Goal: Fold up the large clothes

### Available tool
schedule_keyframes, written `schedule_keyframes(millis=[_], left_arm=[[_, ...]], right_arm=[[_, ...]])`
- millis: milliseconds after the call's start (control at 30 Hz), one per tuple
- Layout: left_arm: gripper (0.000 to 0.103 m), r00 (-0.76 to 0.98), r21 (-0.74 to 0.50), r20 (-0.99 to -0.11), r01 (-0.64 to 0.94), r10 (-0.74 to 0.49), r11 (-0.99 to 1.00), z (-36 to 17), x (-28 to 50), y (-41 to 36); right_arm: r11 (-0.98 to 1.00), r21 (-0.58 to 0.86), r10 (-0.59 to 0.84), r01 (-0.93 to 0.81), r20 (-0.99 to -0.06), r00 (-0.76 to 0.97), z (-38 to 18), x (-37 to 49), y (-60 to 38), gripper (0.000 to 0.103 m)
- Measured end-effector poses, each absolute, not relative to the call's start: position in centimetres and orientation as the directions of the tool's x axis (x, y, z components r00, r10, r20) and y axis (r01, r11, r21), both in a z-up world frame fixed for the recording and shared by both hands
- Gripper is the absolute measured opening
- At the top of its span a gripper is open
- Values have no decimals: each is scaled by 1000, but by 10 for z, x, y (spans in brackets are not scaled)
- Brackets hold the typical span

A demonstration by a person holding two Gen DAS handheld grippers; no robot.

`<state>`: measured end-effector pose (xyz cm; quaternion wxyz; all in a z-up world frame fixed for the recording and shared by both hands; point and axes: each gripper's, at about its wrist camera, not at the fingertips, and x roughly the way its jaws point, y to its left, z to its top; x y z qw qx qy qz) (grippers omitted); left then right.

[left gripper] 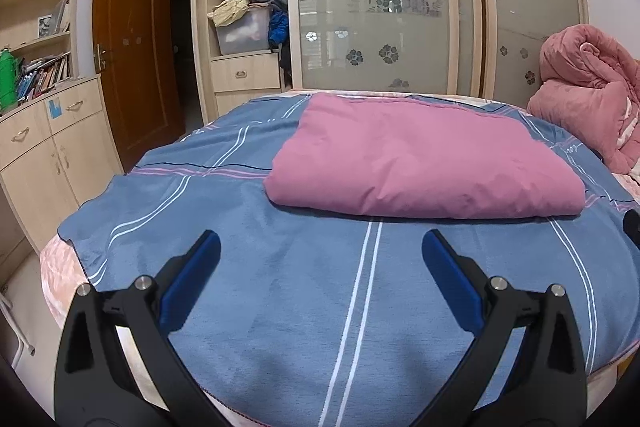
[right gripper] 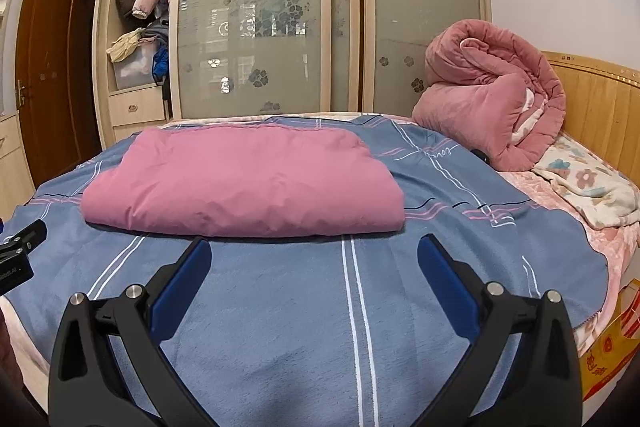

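Note:
A pink garment (left gripper: pixel 416 163) lies folded into a flat, puffy rectangle on a blue striped sheet (left gripper: pixel 280 287) on the bed. It also shows in the right wrist view (right gripper: pixel 248 183). My left gripper (left gripper: pixel 320 247) is open and empty, held above the sheet a little short of the garment's near edge. My right gripper (right gripper: pixel 314 253) is open and empty, just short of the garment's near edge. The left gripper's body shows at the left edge of the right wrist view (right gripper: pixel 18 259).
A rolled pink quilt (right gripper: pixel 492 107) sits at the bed's head by the wooden headboard (right gripper: pixel 600 115), with a floral blanket (right gripper: pixel 588 183) beside it. A wardrobe with sliding glass doors (right gripper: pixel 260 27) stands behind the bed. Cabinets (left gripper: pixel 44 155) and a brown door (left gripper: pixel 132 59) are on the left.

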<state>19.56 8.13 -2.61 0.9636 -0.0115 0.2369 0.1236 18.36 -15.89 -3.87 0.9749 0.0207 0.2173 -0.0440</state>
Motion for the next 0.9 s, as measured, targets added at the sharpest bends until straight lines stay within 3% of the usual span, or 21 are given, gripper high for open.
schedule_keyframes(millis=[900], left_arm=[[101, 835, 19, -517, -206, 186, 978, -29, 206, 81]], right_arm=[[997, 21, -63, 81, -440, 896, -43, 187, -160, 102]])
